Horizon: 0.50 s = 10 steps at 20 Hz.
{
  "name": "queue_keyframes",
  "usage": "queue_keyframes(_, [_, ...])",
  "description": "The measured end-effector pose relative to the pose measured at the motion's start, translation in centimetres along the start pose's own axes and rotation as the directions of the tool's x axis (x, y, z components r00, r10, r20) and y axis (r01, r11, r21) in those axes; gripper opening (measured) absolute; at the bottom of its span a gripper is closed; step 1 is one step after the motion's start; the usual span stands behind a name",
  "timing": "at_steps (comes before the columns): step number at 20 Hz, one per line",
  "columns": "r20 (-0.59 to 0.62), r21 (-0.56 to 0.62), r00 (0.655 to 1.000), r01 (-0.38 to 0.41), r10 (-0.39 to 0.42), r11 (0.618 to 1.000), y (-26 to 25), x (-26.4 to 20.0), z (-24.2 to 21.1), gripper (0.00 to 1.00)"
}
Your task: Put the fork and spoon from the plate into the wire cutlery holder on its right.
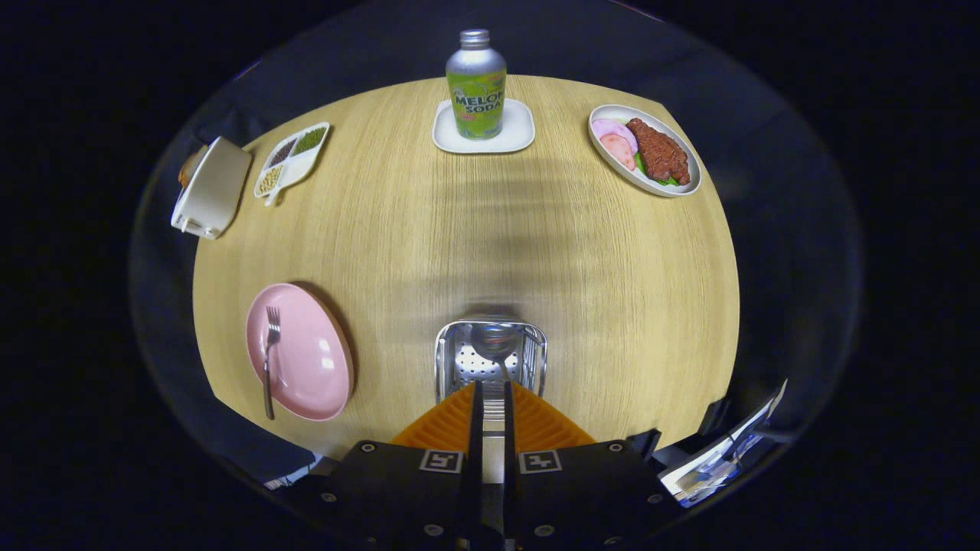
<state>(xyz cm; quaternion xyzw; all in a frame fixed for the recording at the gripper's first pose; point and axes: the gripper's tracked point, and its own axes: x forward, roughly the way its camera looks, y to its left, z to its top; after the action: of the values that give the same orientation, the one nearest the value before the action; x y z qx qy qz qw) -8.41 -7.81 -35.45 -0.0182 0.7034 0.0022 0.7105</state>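
My gripper (491, 387) hangs over the metal cutlery holder (539, 360), which stands near the front of the round wooden table. Its fingers are shut on the thin handle of a spoon (494, 338). The spoon's bowl points ahead of the fingertips, over the holder's opening near its far rim, and looks slightly blurred. To the left of the holder lies the pink plate (314, 360). A metal fork (268, 358) rests along the plate's left side, tines pointing away from me and the handle end sticking out over the near rim.
At the far side, a green soda bottle (476, 84) stands on a white coaster (514, 132). A white plate with meat (645, 150) sits far right. A divided dish of beans (292, 158) and a white box (211, 187) sit far left. Papers (720, 464) lie beyond the table's near right edge.
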Motion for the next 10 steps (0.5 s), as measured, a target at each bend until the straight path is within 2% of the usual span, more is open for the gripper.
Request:
queue_keyframes(2, [0.058,0.007,0.998,-0.013,0.012,1.000,1.0,-1.1,0.2,0.14])
queue_keyframes(6, [0.127,0.034,0.989,-0.074,0.069,0.997,4.9,-2.6,-0.5,0.29])
queue_keyframes(8, [0.133,0.011,0.987,-0.090,0.088,0.996,7.5,-2.4,-1.5,0.29])
queue_keyframes(10, [0.107,-0.003,0.984,-0.140,0.139,0.990,10.5,-2.2,-2.8,0.35])
